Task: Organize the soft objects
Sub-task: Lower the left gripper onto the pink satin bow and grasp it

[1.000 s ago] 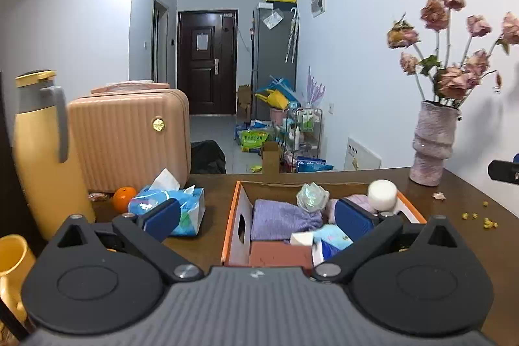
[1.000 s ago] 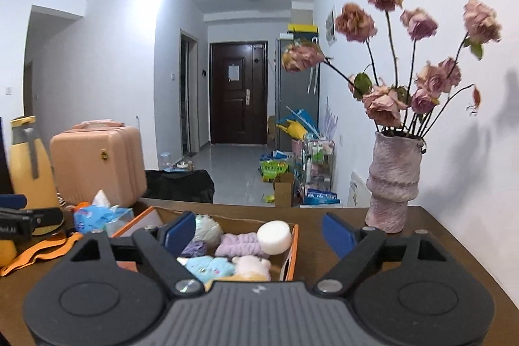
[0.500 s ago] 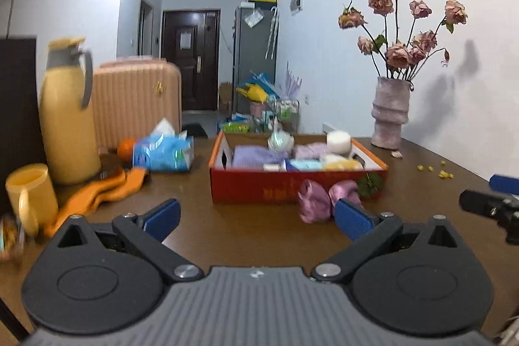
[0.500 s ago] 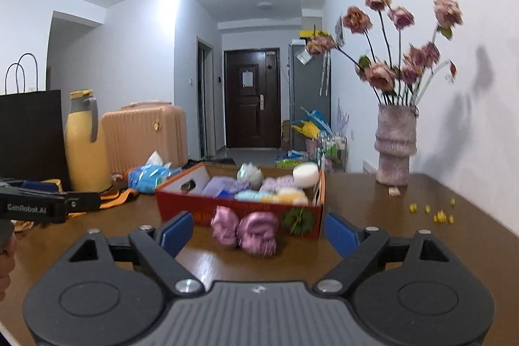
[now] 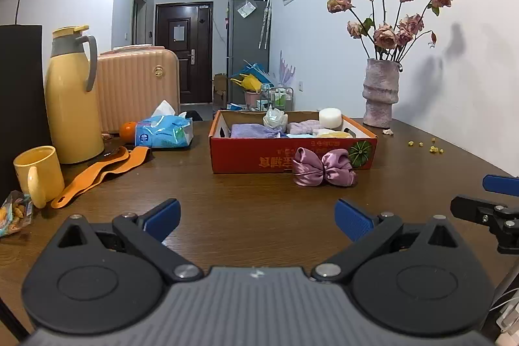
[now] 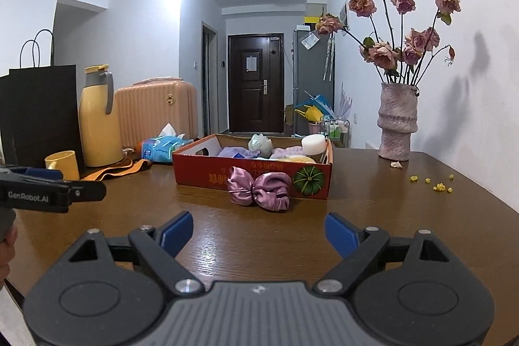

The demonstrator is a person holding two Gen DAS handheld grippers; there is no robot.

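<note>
- The left gripper (image 5: 256,218) hangs over the near part of the brown table (image 5: 227,184). Its blue pads are wide apart and nothing is between them.
- The right gripper (image 6: 258,231) is beside it, also over the near part of the table. It is wide too, and holds nothing.
- A shiny purple bow (image 5: 322,167) lies on the table, touching the near wall of the red box (image 5: 246,156). It is outside the box.
- The red box sits around the middle of the table. Inside it are soft things: a purple cloth (image 5: 253,130), a round white sponge (image 5: 330,118) and a pale crinkly ball (image 5: 275,119).
- The bare table between the grippers and the bow has nothing on it.
- Along the left edge stand a yellow mug (image 5: 39,174), a tall yellow jug (image 5: 73,96) and a black paper bag (image 6: 42,106).
- An orange strap (image 5: 100,171) and a blue tissue pack (image 5: 163,132) lie left of the box. A small orange (image 5: 127,129) peeks out behind the pack.
- A snack packet (image 5: 14,213) lies at the near left edge.
- A pink suitcase (image 5: 139,86) stands at the far left.
- A vase of dried roses (image 5: 381,93) stands near the far right corner by the wall.
- Little yellow bits (image 5: 433,148) lie near the right edge.
</note>
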